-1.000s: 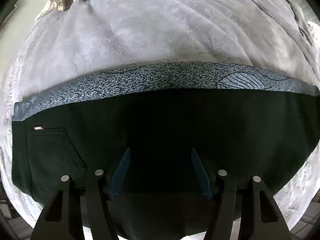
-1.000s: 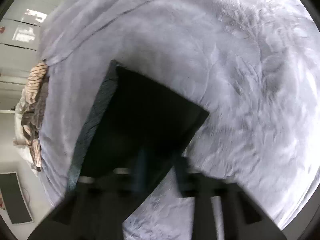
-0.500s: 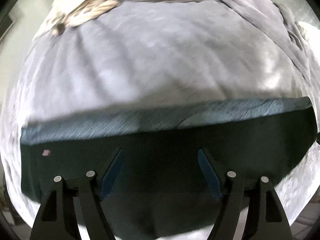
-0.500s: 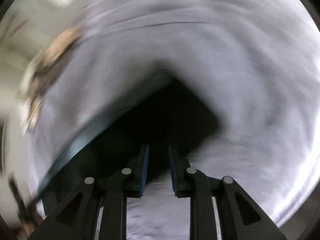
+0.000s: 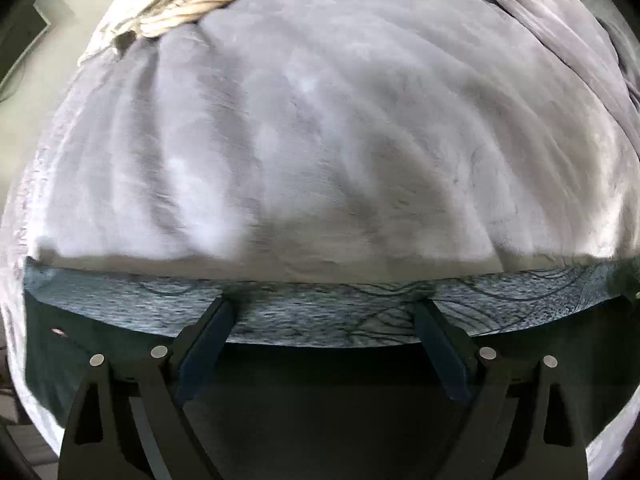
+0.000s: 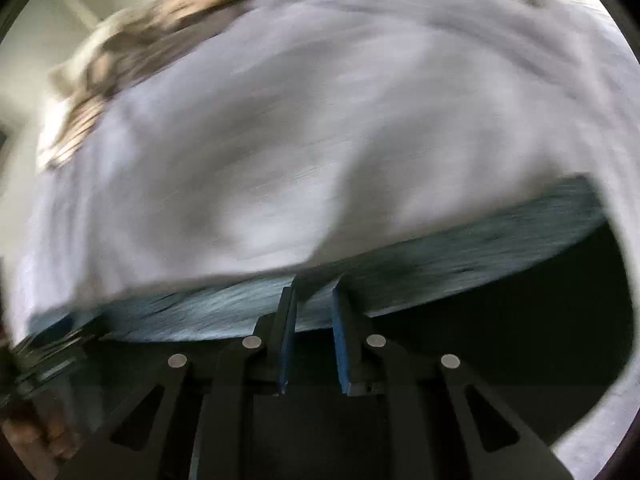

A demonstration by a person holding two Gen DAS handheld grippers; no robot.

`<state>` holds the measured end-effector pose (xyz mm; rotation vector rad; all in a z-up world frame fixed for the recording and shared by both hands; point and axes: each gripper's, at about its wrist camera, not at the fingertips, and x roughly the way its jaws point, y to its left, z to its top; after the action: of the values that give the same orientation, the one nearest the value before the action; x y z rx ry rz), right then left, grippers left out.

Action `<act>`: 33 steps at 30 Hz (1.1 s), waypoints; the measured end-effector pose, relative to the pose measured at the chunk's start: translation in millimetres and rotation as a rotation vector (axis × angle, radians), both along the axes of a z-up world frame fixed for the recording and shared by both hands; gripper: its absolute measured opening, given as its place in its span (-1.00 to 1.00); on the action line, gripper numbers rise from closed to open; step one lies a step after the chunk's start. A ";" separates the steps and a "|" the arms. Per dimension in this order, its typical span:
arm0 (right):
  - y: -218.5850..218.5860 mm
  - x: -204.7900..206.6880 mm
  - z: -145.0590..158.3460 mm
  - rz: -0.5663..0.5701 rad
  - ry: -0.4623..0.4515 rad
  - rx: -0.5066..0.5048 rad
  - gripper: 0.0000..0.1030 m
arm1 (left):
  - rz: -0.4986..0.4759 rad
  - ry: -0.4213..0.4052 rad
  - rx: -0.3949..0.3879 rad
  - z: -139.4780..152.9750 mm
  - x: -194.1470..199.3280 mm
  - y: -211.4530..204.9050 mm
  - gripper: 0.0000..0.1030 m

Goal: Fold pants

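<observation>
So the left gripper (image 5: 324, 306) is sitting with its blue-padded fingers (image 5: 206, 336) spread wide, nothing between them, tips reaching just up to the patterned waistband (image 5: 128, 304) of the pants (image 5: 320, 376). The dark fabric is lying under and between the fingers, running across the whole bottom of the left view, with the speckled blue-grey band along its far edge. There's a tiny light tag (image 5: 59, 331) showing on the dark cloth off to the left of the fingers.

The right gripper (image 6: 314, 292) is looking a lot narrower: its fingers (image 6: 285, 344) are sitting close together with only a slim gap, tips also right at the waistband (image 6: 480, 248). That view is badly smeared, so I can't tell if there's cloth pinched in there or if the fingers are just hovering over the pants (image 6: 520, 320). The dark fabric is filling the lower right of that view, band slanting up to the right.

Past the waistband in both views it's all fluffy grey blanket (image 5: 320, 140) covering the bed, and way at the far end there's a pile of beige striped laundry (image 5: 192, 8) bunching up along the blanket's edge.
</observation>
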<state>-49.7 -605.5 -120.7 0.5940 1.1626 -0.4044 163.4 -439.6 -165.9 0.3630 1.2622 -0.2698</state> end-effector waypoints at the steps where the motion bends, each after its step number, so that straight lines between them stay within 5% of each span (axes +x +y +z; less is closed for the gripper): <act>1: -8.3 -3.9 2.4 -0.026 0.006 0.018 -0.58 | -0.009 -0.009 0.001 9.0 -2.9 4.3 0.81; 7: 9.9 -40.4 37.6 0.098 -0.050 0.094 -0.49 | -0.104 -0.029 0.051 29.9 -47.2 28.5 0.81; 12: 70.6 -61.6 6.0 0.213 0.045 0.114 -0.23 | -0.116 0.098 0.158 -8.3 -103.9 52.0 0.81; 17: 90.8 -83.4 3.2 0.209 0.069 0.089 -0.21 | -0.014 0.113 0.117 -8.2 -120.9 68.0 0.81; 23: 85.1 -88.6 20.3 0.208 0.100 0.131 -0.18 | -0.021 0.100 0.161 16.2 -126.2 54.2 0.81; 27: 85.2 -101.2 30.1 0.173 0.087 0.208 0.11 | -0.020 0.109 0.136 39.5 -151.7 50.0 0.81; 33: 104.1 -106.6 38.8 0.207 0.102 0.248 0.28 | -0.023 0.121 0.116 57.5 -170.7 45.1 0.81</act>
<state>-156.3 -501.4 -81.8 0.6655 1.3692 -0.1142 -7.2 -394.5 -108.4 0.4667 1.3967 -0.2412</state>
